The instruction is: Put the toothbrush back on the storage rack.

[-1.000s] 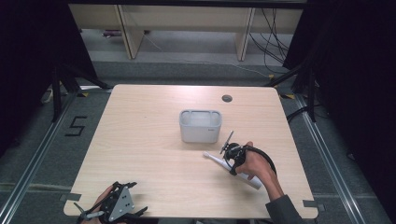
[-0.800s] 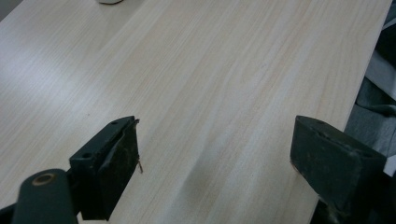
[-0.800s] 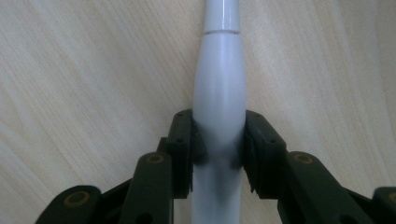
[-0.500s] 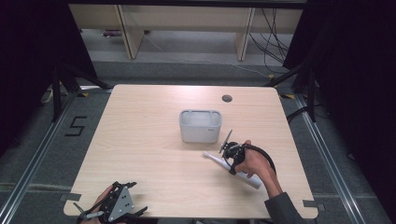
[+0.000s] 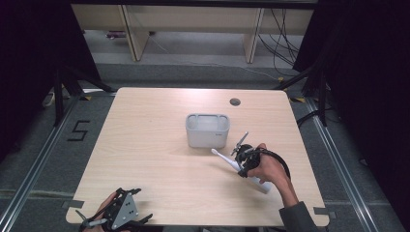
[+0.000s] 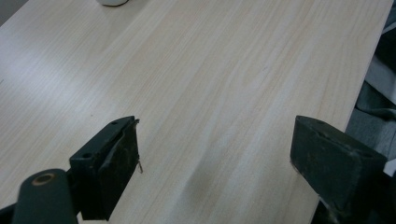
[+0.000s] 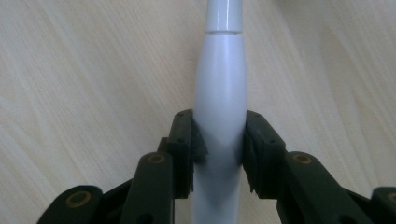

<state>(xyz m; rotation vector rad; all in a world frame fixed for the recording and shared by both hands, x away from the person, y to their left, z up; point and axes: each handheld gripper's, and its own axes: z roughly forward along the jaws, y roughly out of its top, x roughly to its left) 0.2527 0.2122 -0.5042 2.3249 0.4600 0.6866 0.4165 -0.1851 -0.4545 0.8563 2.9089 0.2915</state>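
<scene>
Centrally, grey bin [image 5: 207,130] seemingly empty, right gripper [image 7: 219,140] clamping white toothbrush [image 7: 219,88], left gripper [image 6: 215,154] open.

A white electric toothbrush [image 5: 240,169] lies slanted on the table, brush head pointing toward the grey bin.

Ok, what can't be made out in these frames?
- Electric toothbrush: the head is cut off by the top edge in the right gripper view; too small in the high view.
- Grey bin: its inside is too small to read in the high view.
- Right hand-held gripper: partly covered by the hand.
</scene>
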